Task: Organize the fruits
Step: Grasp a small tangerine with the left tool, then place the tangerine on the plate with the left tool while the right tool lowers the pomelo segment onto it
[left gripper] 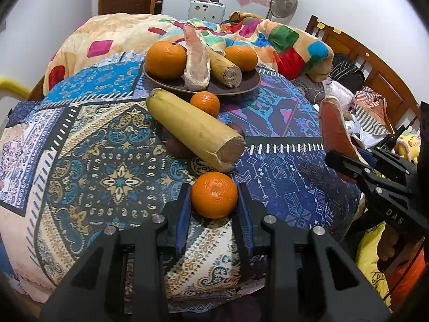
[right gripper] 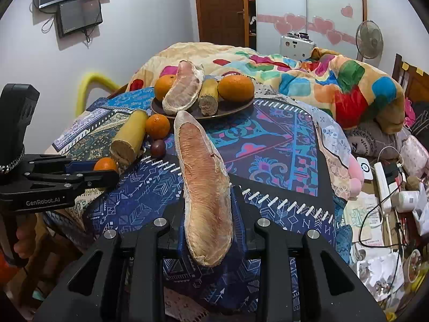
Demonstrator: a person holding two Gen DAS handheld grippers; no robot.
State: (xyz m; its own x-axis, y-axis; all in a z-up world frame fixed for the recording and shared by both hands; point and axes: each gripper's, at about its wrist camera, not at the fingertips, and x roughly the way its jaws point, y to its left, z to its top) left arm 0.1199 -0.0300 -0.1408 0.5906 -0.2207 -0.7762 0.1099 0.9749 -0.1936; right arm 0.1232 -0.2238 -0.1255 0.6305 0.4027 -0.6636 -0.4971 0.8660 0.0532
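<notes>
Now the left gripper point(left gripper: 214, 196), fingers clamped on the orange point(left gripper: 214, 194), is best lifted straight toward the plate point(left gripper: 248, 84) at twelve o'clock; the right gripper point(right gripper: 207, 209) is clamped on a pomelo wedge point(right gripper: 205, 187).

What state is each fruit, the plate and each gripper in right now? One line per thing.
left gripper: shut on near orange
right gripper: shut on pomelo segment
plate: loaded with fruit
banana piece: lying off the plate
small orange: on the cloth, beside the plate
</notes>
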